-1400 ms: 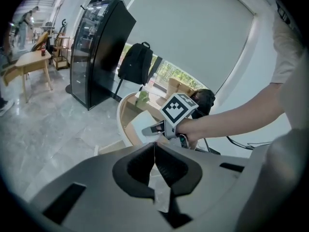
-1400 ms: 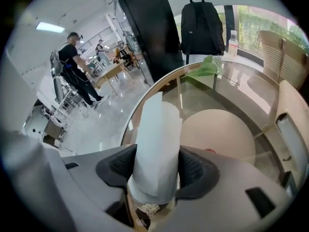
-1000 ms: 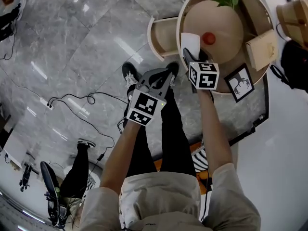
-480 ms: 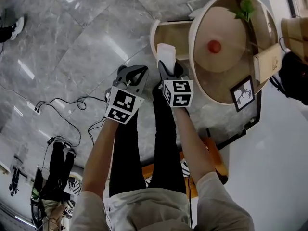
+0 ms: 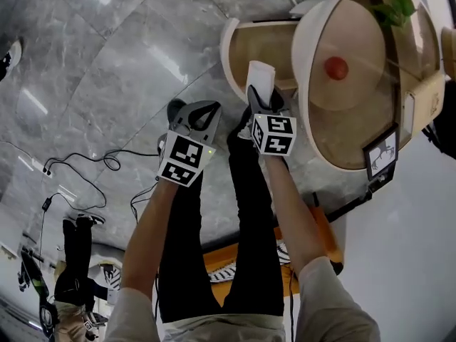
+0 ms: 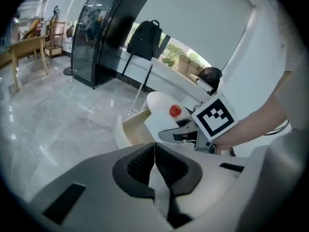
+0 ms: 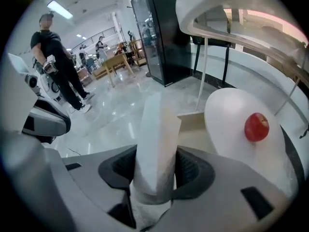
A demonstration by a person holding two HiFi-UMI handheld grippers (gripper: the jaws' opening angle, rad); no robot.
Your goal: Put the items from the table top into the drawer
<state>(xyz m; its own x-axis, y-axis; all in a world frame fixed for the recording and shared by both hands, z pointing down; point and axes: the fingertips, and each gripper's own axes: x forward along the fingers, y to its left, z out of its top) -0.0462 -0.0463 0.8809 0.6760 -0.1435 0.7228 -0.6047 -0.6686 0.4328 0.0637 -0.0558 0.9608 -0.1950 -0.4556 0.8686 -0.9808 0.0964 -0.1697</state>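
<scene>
A white roll [image 5: 260, 77] of soft paper stands clamped between the jaws of the right gripper [image 5: 261, 100], its top poking out beyond them. Seen from above, it overlaps the near edge of the open drawer [image 5: 240, 45], which juts out to the left from under a round table [image 5: 302, 77]. A red apple [image 5: 335, 68] lies on the table top, right of the roll. A leafy plant [image 5: 396, 8] sits at the table's far side, a framed picture [image 5: 381, 154] at its near rim. The left gripper [image 5: 201, 114], jaws pressed together on nothing, hangs over the grey floor [image 5: 107, 70], just left of the right one.
</scene>
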